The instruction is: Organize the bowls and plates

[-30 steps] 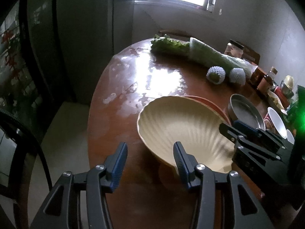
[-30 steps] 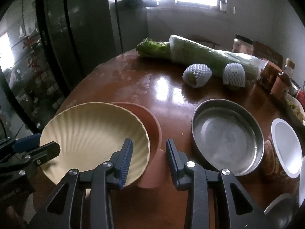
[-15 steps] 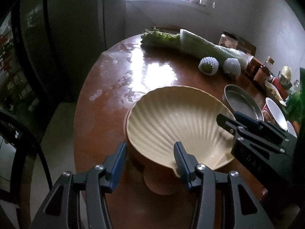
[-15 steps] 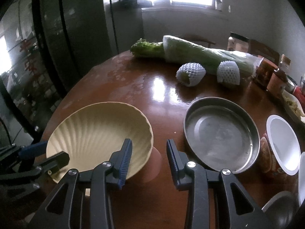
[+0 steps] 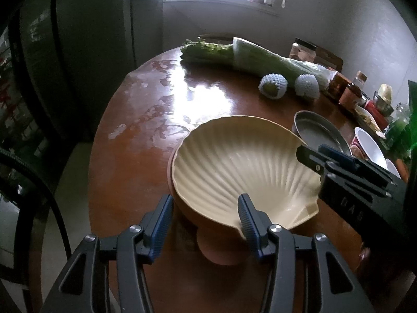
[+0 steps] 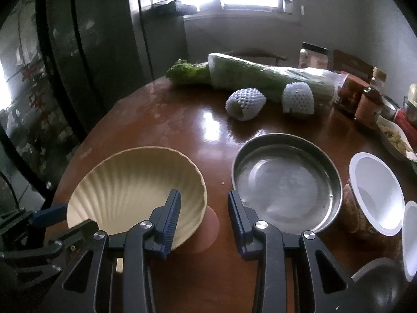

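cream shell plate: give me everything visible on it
The cream shell plate is scallop-shaped, with ribs fanning out from a hinge tab near the cameras and a wavy rim. It looks like matte plastic or melamine and is empty. It sits tilted on a terracotta-coloured dish on the wooden table. Both grippers are open, flanking its near edge.

Left wrist view low over table's near-left edge, facing the window, right wrist view beside it, rightward, both sharing the cream shell plate [image 5: 242,167] [image 6: 135,182] close up
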Demonstrator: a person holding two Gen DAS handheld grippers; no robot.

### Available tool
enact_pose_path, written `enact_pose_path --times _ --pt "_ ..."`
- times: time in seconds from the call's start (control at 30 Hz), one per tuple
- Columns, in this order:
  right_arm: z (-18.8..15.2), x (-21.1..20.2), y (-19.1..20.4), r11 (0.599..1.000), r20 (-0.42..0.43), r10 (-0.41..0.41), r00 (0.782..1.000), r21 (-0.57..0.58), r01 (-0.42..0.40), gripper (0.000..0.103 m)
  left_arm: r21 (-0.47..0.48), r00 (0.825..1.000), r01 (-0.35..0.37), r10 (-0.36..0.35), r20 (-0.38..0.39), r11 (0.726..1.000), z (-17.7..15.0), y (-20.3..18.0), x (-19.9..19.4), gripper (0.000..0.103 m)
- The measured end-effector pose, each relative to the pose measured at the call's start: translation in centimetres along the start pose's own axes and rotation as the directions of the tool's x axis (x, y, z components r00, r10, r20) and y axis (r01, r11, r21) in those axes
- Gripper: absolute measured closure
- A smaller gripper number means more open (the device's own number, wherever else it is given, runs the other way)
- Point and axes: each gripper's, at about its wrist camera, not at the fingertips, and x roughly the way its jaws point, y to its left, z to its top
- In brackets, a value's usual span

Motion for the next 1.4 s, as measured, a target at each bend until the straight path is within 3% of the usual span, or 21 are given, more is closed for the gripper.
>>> enact_pose_path --times 0.43,1.0,1.1,1.4 --pt "-0.6 -1.5 -1.0 0.999 0.017 0.0 1.0 0.036 0.0 0.065 -0.042 0.999 0.001 0.0 0.039 0.999 0.3 0.8 -1.4 0.051" --pt "-1.0 -6.7 -1.4 0.999 0.095 -0.002 0.995 0.054 -0.003 0.063 -0.016 0.994 -0.011 0.012 0.107 1.0 0.1 -0.1 -5.2 0.05" --pt "-1.4 -7.7 -1.6 0.998 0.105 -0.005 0.994 0.066 -0.002 0.056 -0.011 0.992 -0.009 0.011 0.124 1.0 0.0 -0.5 -6.2 0.05" --pt "-4.2 -9.4 -2.3 0.994 0.097 -0.013 0.995 0.111 0.002 0.055 0.02 0.989 -0.001 -0.002 0.149 1.0 -0.5 -2.6 -8.1 0.05"
